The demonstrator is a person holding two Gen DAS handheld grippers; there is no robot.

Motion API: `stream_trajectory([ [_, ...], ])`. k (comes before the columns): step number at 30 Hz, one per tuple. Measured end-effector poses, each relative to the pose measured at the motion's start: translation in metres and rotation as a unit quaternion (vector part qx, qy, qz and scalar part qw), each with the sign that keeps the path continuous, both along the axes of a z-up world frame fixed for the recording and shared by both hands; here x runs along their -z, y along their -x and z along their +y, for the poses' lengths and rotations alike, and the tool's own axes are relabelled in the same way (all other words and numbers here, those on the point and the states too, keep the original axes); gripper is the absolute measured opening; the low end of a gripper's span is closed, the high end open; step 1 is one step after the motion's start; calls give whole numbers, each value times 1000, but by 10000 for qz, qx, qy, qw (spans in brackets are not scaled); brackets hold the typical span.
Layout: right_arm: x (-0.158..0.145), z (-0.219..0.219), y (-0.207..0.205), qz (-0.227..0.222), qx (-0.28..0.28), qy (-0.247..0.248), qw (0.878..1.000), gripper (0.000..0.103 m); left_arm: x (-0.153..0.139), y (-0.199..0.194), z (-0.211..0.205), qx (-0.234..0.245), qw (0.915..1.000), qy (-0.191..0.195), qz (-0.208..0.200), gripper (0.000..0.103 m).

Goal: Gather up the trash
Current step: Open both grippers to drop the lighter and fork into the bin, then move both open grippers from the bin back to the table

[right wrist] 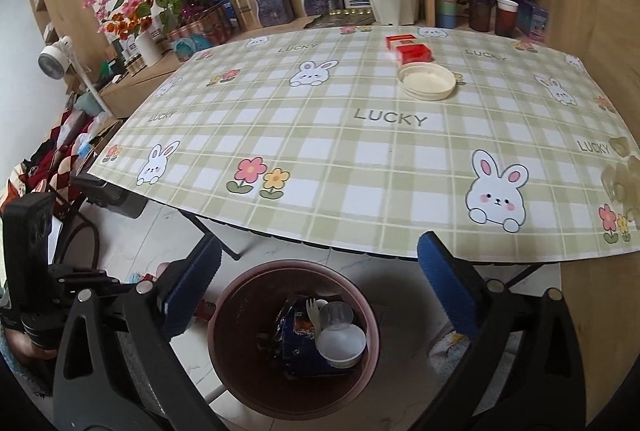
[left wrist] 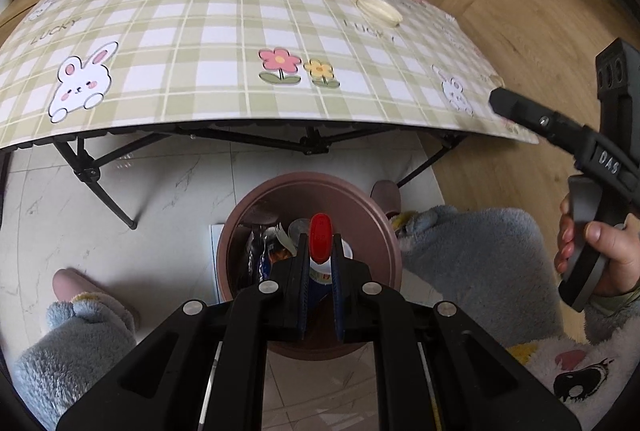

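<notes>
Left tool (left wrist: 320,271) pinching a small bottle with a red cap (left wrist: 320,237), held directly over the brown bin (left wrist: 384,227) on the floor. Right tool (right wrist: 320,291) spread wide with nothing between its blue pads (right wrist: 448,287), hanging above the same bin. Below, inside the bin: a white cup (right wrist: 341,345), a plastic fork (right wrist: 313,313), a dark wrapper (right wrist: 292,335). Beyond both tools, a desk (right wrist: 360,159) under a green checked cloth printed with rabbits, flowers and the word "LUCKY". Far across it, a cream lid (right wrist: 427,81) just in front of two red boxes (right wrist: 410,49). "DAS" readable on the right tool's body in the left view.
</notes>
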State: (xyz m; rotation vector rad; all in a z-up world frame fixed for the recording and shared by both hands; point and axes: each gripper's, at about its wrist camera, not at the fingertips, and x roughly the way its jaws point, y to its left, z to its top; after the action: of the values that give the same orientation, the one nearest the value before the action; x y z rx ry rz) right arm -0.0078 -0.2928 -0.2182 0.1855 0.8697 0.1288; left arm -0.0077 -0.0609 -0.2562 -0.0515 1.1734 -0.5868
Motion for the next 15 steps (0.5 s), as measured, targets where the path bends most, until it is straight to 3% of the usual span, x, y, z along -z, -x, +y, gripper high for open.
stream_trajectory([
  [11,5,-7,-1,116,105,-20,9999,97,23,-4,-12,184,9990,-79,391,12],
  [13,3,-7,-1,93,97,-7,9999,97,23,-4,-14,197,9990,-87,387,18],
  [15,1,-7,-1,62,92,26,9999,97,20,-3,-15,168,9994,-111,285,38],
])
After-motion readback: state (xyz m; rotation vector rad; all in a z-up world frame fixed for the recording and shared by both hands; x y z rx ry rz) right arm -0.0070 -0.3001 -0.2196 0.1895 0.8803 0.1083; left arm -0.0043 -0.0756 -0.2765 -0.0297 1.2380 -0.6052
